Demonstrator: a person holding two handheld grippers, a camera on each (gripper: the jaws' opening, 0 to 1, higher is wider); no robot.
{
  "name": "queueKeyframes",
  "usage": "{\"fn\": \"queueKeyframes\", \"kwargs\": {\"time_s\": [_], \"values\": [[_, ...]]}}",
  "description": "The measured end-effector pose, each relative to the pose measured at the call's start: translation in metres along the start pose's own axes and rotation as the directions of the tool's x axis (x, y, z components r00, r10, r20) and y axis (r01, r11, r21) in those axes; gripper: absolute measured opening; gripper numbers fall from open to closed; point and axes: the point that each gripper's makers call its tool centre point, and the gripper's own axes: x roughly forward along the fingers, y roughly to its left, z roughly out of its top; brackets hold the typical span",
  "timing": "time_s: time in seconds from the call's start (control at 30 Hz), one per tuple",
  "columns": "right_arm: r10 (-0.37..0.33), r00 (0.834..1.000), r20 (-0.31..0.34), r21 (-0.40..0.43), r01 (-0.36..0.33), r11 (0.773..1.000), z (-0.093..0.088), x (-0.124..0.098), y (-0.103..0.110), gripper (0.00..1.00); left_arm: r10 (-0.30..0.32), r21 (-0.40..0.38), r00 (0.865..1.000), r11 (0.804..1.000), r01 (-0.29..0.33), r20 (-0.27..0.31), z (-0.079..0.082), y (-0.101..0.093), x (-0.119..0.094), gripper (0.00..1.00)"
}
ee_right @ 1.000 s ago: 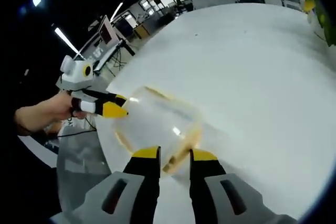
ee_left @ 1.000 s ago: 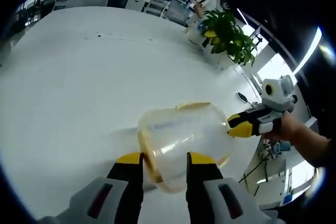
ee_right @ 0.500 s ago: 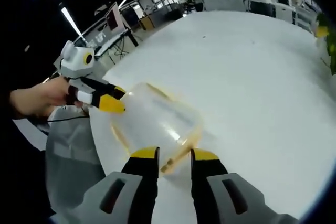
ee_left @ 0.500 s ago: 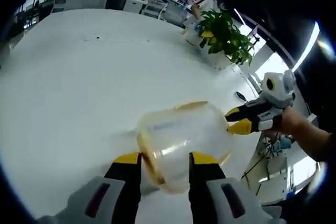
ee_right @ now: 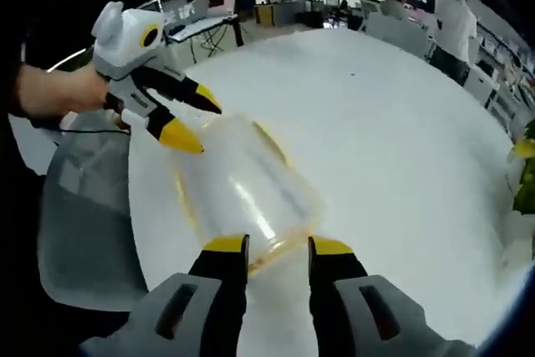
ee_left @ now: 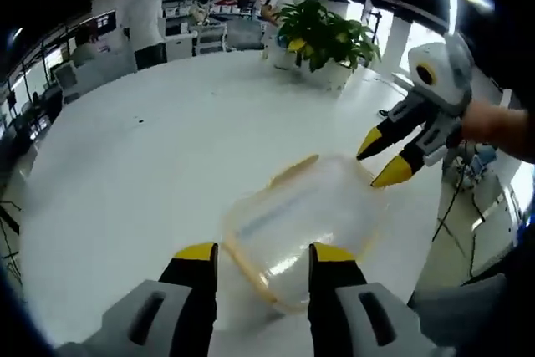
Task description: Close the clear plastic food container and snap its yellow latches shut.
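A clear plastic container (ee_left: 301, 219) with a yellow rim rests on the white table (ee_left: 150, 148), and a yellow latch (ee_left: 292, 170) shows along its far side. My left gripper (ee_left: 263, 255) is open, its jaws standing either side of the container's near end. My right gripper (ee_left: 380, 160) comes in from the right, open, its tips just above the container's far corner. In the right gripper view the container (ee_right: 242, 194) lies just beyond my open right gripper (ee_right: 277, 248). There my left gripper (ee_right: 194, 119) hovers open at the container's far end, held by a hand (ee_right: 50, 89).
A potted plant (ee_left: 322, 33) stands at the table's far edge. A grey chair (ee_right: 84, 223) sits beside the table, close to the container. Desks, screens and a standing person (ee_left: 144, 22) fill the room behind. Cables (ee_left: 456, 198) hang off the table's right side.
Both grippers have spread their jaws wider and pulled up and back a little from the container's ends. The container stays where it was.
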Motion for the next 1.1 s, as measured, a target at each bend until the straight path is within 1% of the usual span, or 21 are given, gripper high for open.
{"fn": "queueKeyframes", "kwargs": {"time_s": [0.07, 0.1, 0.13, 0.17, 0.2, 0.23, 0.3, 0.37, 0.4, 0.5, 0.6, 0.77, 0.87, 0.9, 0.93, 0.97, 1.03, 1.1], "values": [[0.014, 1.0, -0.011, -0.069, -0.015, 0.998, 0.002, 0.0, 0.005, 0.23, -0.007, 0.064, 1.0, 0.998, 0.007, -0.009, 0.002, -0.003, 0.0, 0.35], [0.042, 0.999, -0.027, -0.099, -0.044, 0.994, 0.002, 0.001, 0.01, 0.21, -0.011, 0.083, 1.0, 0.996, 0.012, -0.021, 0.003, -0.005, 0.0, 0.35], [0.042, 0.999, -0.029, -0.122, -0.046, 0.991, 0.003, 0.002, 0.01, 0.21, -0.022, 0.06, 0.999, 0.998, 0.023, -0.028, 0.003, -0.009, 0.001, 0.36], [0.089, 0.995, -0.035, -0.137, -0.093, 0.986, 0.005, 0.005, 0.018, 0.24, -0.048, 0.035, 0.997, 0.998, 0.05, -0.055, 0.0, -0.013, 0.001, 0.37], [0.087, 0.996, -0.032, -0.169, -0.091, 0.981, 0.007, 0.006, 0.016, 0.25, -0.051, 0.05, 0.998, 0.997, 0.053, -0.047, 0.002, -0.014, 0.002, 0.38], [0.09, 0.995, -0.04, -0.169, -0.095, 0.981, 0.007, 0.006, 0.014, 0.26, -0.064, 0.088, 0.997, 0.994, 0.067, -0.042, 0.004, -0.016, 0.003, 0.37], [0.101, 0.994, -0.042, -0.175, -0.107, 0.979, 0.012, 0.007, 0.013, 0.27, -0.06, 0.121, 0.997, 0.99, 0.065, -0.043, 0.006, -0.017, 0.002, 0.37], [0.151, 0.988, 0.0, -0.183, -0.149, 0.972, 0.024, 0.006, 0.02, 0.28, -0.066, 0.136, 0.997, 0.988, 0.07, -0.031, 0.009, -0.017, 0.002, 0.37], [0.161, 0.987, 0.002, -0.187, -0.158, 0.97, 0.027, 0.007, 0.021, 0.28, -0.074, 0.155, 0.997, 0.985, 0.077, -0.027, 0.011, -0.018, 0.001, 0.37], [0.174, 0.985, 0.009, -0.226, -0.168, 0.959, 0.038, 0.011, 0.028, 0.28, -0.093, 0.216, 0.995, 0.972, 0.097, -0.031, 0.012, -0.022, 0.002, 0.36], [0.184, 0.983, -0.002, -0.25, -0.179, 0.951, 0.043, 0.018, 0.034, 0.27, -0.106, 0.255, 0.994, 0.96, 0.111, -0.036, 0.012, -0.026, 0.003, 0.36], [0.194, 0.981, -0.007, -0.29, -0.188, 0.938, 0.051, 0.026, 0.041, 0.27, -0.12, 0.258, 0.992, 0.958, 0.122, -0.022, 0.019, -0.029, 0.004, 0.35], [0.198, 0.98, -0.019, -0.281, -0.196, 0.94, 0.054, 0.029, 0.042, 0.25, -0.133, 0.269, 0.991, 0.954, 0.134, -0.022, 0.022, -0.031, 0.004, 0.36], [0.19, 0.982, -0.023, -0.288, -0.188, 0.939, 0.054, 0.029, 0.042, 0.25, -0.136, 0.271, 0.99, 0.953, 0.137, -0.02, 0.023, -0.031, 0.005, 0.36], [0.169, 0.985, -0.029, -0.32, -0.169, 0.932, 0.055, 0.03, 0.038, 0.26, -0.141, 0.274, 0.99, 0.951, 0.141, -0.019, 0.024, -0.032, 0.005, 0.36], [0.166, 0.986, -0.032, -0.337, -0.167, 0.927, 0.056, 0.031, 0.038, 0.26, -0.151, 0.276, 0.988, 0.949, 0.151, -0.02, 0.025, -0.035, 0.005, 0.36], [0.176, 0.984, -0.031, -0.323, -0.177, 0.93, 0.058, 0.032, 0.039, 0.27, -0.159, 0.293, 0.987, 0.943, 0.158, -0.022, 0.027, -0.04, 0.004, 0.36], [0.171, 0.985, -0.034, -0.328, -0.172, 0.929, 0.059, 0.034, 0.037, 0.28, -0.16, 0.309, 0.987, 0.938, 0.159, -0.021, 0.029, -0.042, 0.004, 0.36]]}}
